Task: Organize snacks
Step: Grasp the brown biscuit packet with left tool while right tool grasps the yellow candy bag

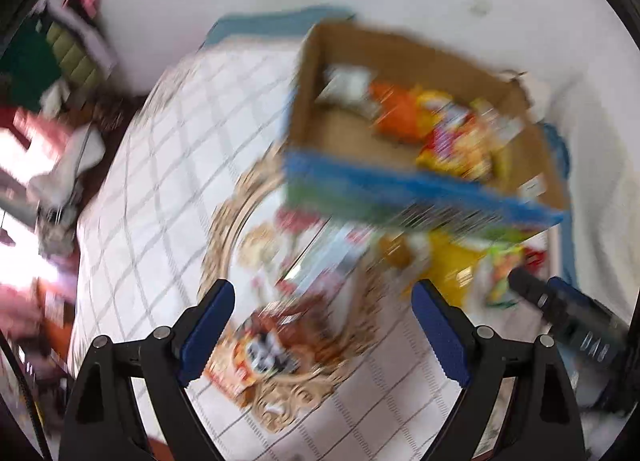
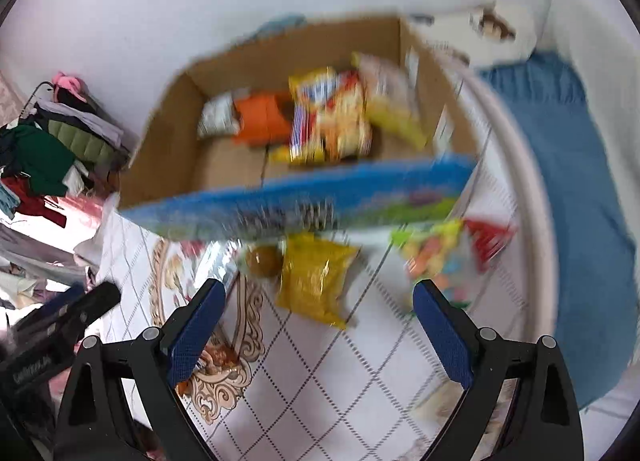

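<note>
Snacks in cardboard box (image 2: pixel 172 149), yellow packet (image 2: pixel 312 277) on table – both hand-held grippers (image 1: pixel 322 325) (image 2: pixel 316 325) spread, empty

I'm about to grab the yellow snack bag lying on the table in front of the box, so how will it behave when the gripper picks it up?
The yellow bag looks like thin crinkled film, so it will probably flop and crumple rather than stay stiff. Its glossy surface suggests it may be slippery. It lies flat, so rolling seems unlikely, and it looks light for its size.
</note>
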Motion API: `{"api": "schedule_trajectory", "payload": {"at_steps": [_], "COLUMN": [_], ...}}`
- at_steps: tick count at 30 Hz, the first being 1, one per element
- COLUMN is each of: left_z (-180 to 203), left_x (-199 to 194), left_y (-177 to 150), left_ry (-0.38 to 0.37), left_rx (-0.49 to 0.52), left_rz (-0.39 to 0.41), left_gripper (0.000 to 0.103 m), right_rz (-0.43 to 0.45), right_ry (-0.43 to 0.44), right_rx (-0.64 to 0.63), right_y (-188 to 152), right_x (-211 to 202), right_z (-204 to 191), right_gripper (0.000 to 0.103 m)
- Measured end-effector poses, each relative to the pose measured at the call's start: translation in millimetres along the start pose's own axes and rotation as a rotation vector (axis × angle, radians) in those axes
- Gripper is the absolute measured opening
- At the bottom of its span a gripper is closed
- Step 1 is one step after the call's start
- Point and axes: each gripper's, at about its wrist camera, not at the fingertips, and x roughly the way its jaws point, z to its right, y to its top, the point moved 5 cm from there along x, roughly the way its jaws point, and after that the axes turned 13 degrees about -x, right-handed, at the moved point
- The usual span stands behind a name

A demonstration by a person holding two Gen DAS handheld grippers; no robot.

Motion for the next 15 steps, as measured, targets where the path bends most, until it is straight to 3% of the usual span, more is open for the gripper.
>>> {"api": "schedule_trajectory", "payload": {"at_steps": [4, 6, 9, 10, 15], "left_z": [-31.1, -38.9, -41.2, -40.8, -26.6], "left_x": [41.4, 57.8, 77.7, 83.1, 92.4], "left_y": [-21.2, -33.3, -49.4, -53.0, -63.4], "left_ry": [0.063, 0.05, 0.008, 0.001, -0.018], "left_rx": [-0.062, -0.099, -0.168, -0.183, -0.197], "left_rz": [-0.124, -0.192, -0.286, -0.303, -0.312], "left_gripper": [0.091, 0.091, 0.09, 0.09, 0.088], "right_rz": [-0.067, -0.085, -0.133, -0.146, -0.137], "right_ry": [0.015, -0.002, -0.021, -0.031, -0.038], "right_rx": [0.027, 0.012, -0.014, -0.021, -0.087], "right_y": [-2.4, -0.3, -0.1, -0.8, -13.1], "right_x": [50.1, 68.9, 97.7, 103.5, 102.7], "right_z": [-2.7, -7.8, -14.3, -14.8, -15.8], "right_gripper": [0.097, 0.096, 0.078, 0.063, 0.057]}}
